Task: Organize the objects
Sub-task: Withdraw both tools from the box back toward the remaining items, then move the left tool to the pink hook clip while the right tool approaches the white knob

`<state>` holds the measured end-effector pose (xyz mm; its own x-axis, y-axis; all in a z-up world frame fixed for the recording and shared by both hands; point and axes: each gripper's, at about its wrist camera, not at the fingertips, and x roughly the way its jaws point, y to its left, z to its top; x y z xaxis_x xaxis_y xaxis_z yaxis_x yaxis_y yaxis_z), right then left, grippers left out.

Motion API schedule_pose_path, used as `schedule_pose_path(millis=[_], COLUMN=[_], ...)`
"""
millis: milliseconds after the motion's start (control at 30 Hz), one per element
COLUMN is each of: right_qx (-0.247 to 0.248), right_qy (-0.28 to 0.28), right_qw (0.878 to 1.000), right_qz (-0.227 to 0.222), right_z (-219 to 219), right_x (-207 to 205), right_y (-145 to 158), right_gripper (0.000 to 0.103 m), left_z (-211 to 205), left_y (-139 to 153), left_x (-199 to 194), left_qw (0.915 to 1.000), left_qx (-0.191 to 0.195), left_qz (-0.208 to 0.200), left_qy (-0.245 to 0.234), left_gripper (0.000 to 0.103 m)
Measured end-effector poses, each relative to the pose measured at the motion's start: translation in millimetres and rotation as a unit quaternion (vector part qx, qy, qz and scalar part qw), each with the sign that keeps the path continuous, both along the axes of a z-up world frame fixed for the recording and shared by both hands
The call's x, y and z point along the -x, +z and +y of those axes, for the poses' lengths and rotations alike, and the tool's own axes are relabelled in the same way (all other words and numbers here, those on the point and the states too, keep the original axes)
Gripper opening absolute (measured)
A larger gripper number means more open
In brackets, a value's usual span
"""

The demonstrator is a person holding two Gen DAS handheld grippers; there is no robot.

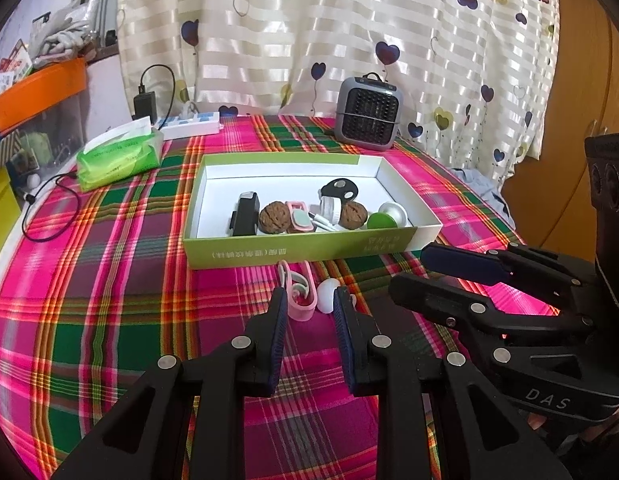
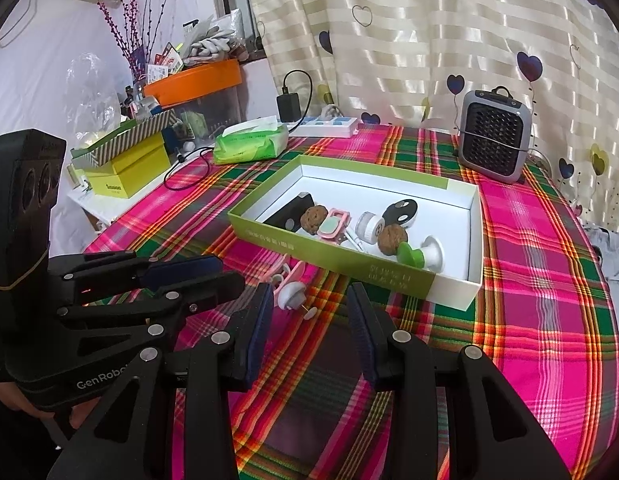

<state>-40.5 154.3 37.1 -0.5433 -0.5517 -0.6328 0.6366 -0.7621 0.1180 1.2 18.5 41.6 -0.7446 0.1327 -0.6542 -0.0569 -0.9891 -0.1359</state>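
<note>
Both my tongs are spread and hold nothing. Left tongs [image 1: 309, 304] hover just short of the pink clip [image 1: 298, 292] and white knob [image 1: 327, 296], which lie on the bench [image 1: 109, 280] against the box's [image 1: 301, 254] near wall. Right tongs [image 2: 309, 304] hover near the box's near corner. Bare cloth lies right of the box. Box holds two walnuts [image 1: 274, 218], black case [image 1: 245, 214], green-white stopper [image 1: 383, 220] and more.

Plaid-clothed table [image 1: 109, 320]: green box [image 1: 309, 250], heater [image 1: 368, 120], tissue pack [image 1: 119, 158].
</note>
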Motion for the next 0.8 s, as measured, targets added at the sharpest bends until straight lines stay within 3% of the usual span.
schedule_pose_path(millis=[800], right_qx=[-0.013], right_qy=[0.014], right_qw=[1.000], right_qz=[-0.023], right_z=[-8.4], right_x=[7.3], right_y=[-14.4], right_gripper=[0.040], left_z=[-5.9], left_y=[-12.0], left_x=[6.5], left_qw=[0.9997], left_qx=[-0.009], left_qz=[-0.021], left_qy=[0.005], left_gripper=[0.022])
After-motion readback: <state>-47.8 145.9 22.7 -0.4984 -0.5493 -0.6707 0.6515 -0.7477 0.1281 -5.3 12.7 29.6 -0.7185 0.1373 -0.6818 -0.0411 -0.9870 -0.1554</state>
